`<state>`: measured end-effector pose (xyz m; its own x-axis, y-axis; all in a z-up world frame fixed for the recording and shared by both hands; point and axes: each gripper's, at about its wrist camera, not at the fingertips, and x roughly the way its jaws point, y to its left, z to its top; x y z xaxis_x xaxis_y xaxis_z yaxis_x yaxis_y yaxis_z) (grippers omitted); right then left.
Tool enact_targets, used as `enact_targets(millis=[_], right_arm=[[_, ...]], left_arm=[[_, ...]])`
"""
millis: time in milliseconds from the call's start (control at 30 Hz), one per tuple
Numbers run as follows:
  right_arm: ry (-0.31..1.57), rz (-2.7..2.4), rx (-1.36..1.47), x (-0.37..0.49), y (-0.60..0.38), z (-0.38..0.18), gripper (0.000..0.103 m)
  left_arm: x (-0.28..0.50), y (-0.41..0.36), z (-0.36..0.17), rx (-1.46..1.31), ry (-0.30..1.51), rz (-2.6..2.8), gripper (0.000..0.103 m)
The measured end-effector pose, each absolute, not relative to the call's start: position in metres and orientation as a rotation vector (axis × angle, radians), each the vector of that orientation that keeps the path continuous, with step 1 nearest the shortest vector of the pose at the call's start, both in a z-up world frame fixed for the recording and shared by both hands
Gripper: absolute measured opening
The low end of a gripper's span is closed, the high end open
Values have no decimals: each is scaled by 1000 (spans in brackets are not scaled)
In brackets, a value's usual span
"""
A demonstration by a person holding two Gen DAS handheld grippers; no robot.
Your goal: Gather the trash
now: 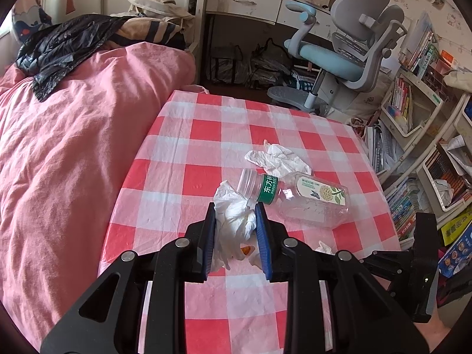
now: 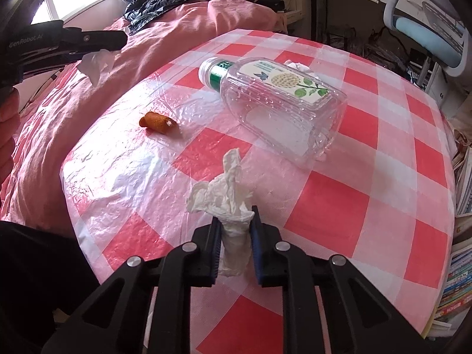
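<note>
Nearest, the right gripper (image 2: 235, 221) has its jaws clamped on a crumpled tissue (image 2: 224, 200), and the left gripper (image 1: 235, 211) pinches another tissue wad (image 1: 234, 212). Beyond, at one o'clock, an empty bottle (image 2: 274, 100) lies on the checked surface (image 2: 368, 177), with an orange scrap (image 2: 157, 122) at eleven.

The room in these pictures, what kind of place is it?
Most likely a child's bedroom with a study corner: a bed with a pink quilt, a blue desk chair at a desk with drawers, and shelves of books.

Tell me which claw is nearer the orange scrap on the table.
Left. The left claw, holding a tissue, hangs right above the orange scrap; the right claw grips another tissue farther along the table.
</note>
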<state>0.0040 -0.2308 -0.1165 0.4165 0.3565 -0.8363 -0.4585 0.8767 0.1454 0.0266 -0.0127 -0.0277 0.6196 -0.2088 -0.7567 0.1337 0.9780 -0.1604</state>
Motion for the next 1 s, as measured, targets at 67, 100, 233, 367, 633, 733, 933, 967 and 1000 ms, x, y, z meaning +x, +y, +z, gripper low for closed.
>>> enact_targets(millis=[67, 100, 233, 367, 633, 733, 933, 967, 1000], right_arm=[[1018, 511, -123, 3, -228, -116, 19], [1017, 511, -127, 3, -227, -116, 19], [1014, 509, -143, 2, -224, -116, 19], [1012, 506, -151, 0, -224, -116, 19], [1010, 510, -173, -2, -219, -115, 19], [1009, 515, -183, -4, -218, -115, 19], [1006, 524, -205, -6, -213, -114, 19], [1005, 525, -206, -7, -213, -114, 19], [1005, 525, -207, -7, -213, -115, 19]], left_arm=[[26, -12, -27, -91, 878, -200, 24], [25, -12, -26, -91, 876, -200, 24], [25, -10, -23, -96, 869, -202, 24], [24, -11, -22, -92, 866, -204, 24], [24, -13, -22, -85, 866, -204, 24], [24, -13, -22, -84, 866, -204, 24], [24, -14, -22, -84, 867, -204, 24], [24, -14, -22, -84, 866, -204, 24], [24, -14, -22, -84, 866, -204, 24]])
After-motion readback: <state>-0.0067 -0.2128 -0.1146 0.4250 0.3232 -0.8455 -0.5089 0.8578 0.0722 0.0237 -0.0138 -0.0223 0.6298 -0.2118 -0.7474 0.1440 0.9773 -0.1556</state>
